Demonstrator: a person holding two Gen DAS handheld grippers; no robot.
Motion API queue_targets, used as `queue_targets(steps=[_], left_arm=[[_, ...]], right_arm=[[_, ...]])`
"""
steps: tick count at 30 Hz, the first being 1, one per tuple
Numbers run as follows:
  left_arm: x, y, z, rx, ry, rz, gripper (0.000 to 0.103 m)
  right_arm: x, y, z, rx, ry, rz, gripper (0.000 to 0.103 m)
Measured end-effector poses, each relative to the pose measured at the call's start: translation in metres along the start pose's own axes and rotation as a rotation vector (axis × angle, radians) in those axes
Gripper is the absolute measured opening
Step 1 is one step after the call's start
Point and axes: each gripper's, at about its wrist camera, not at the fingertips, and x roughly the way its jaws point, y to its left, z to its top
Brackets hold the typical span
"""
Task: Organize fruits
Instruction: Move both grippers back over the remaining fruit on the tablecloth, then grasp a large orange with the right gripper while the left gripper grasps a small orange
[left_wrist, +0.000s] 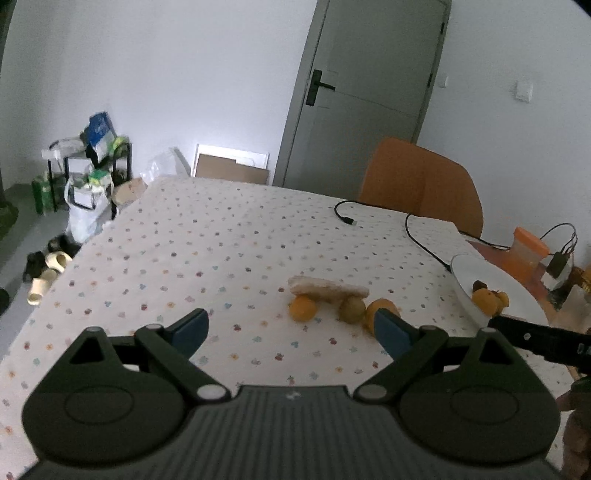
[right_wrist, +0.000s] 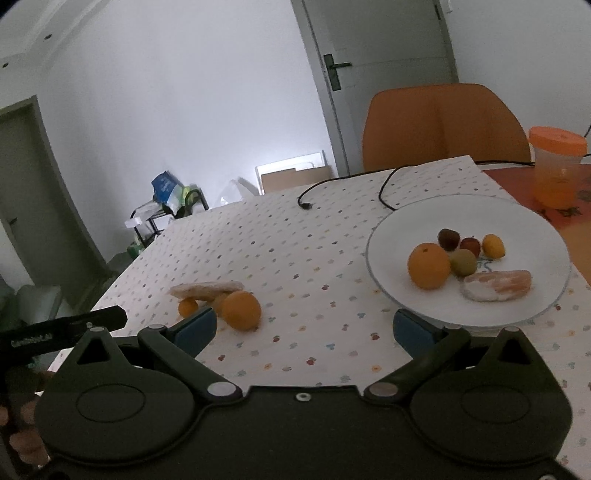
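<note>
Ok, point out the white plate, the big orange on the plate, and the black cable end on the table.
white plate (right_wrist: 524, 218), right wrist view, bare far rim
big orange (right_wrist: 428, 266), right wrist view, middle of its skin
black cable end (right_wrist: 305, 206), right wrist view, plug tip

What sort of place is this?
Probably a home dining room: a table under a dotted cloth, an orange chair, a plate of fruit, a door, and slippers on the floor.

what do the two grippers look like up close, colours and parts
Both match: left gripper and right gripper have dark ribbed bodies, two round black housings, black link arms with silver pivot pins, and blue finger pads. A small white mark sits mid-body on the left, a screw on the right.
</note>
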Motion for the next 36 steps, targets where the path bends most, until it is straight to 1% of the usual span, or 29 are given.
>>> queue_targets(steps=[2, 10, 15, 19, 21, 22, 24, 26, 28, 30, 34, 36], left_arm=[[0.002, 0.005, -0.001, -0.015, 0.011, -0.004, 0.095], [0.004, 0.011, -0.003, -0.010, -0.007, -0.001, 0.094], [0.009, 0.012, -0.004, -0.013, -0.008, 0.000, 0.092], [0.015, 0.009, -0.004, -0.002, -0.005, 0.004, 0.087], [0.019, 0.009, -0.004, -0.005, 0.001, 0.000, 0.083], [0.021, 0.009, -0.004, -0.007, 0.006, -0.003, 0.079], [0.026, 0.008, -0.004, -0.008, 0.018, -0.003, 0.075], [0.032, 0.006, -0.004, -0.003, 0.028, -0.002, 0.068], [0.037, 0.005, -0.003, -0.002, 0.039, -0.005, 0.064], [0.042, 0.005, -0.003, -0.004, 0.045, -0.011, 0.063], [0.051, 0.002, -0.001, 0.005, 0.053, -0.014, 0.062], [0.056, 0.001, 0.000, 0.006, 0.058, -0.018, 0.058]], right_arm=[[0.003, 0.004, -0.001, -0.013, 0.007, 0.002, 0.103], [0.015, 0.016, -0.001, -0.057, 0.025, 0.026, 0.103], [0.020, 0.018, -0.002, -0.073, 0.022, 0.047, 0.103], [0.024, 0.019, -0.002, -0.080, 0.020, 0.073, 0.102], [0.028, 0.021, -0.002, -0.088, 0.026, 0.083, 0.100], [0.030, 0.021, -0.002, -0.093, 0.030, 0.086, 0.099], [0.033, 0.022, -0.002, -0.107, 0.036, 0.096, 0.094], [0.037, 0.022, -0.001, -0.117, 0.042, 0.102, 0.093], [0.041, 0.021, 0.000, -0.113, 0.048, 0.107, 0.090], [0.045, 0.019, 0.001, -0.109, 0.059, 0.111, 0.084], [0.052, 0.018, 0.003, -0.113, 0.075, 0.116, 0.080], [0.055, 0.018, 0.004, -0.117, 0.081, 0.117, 0.078]])
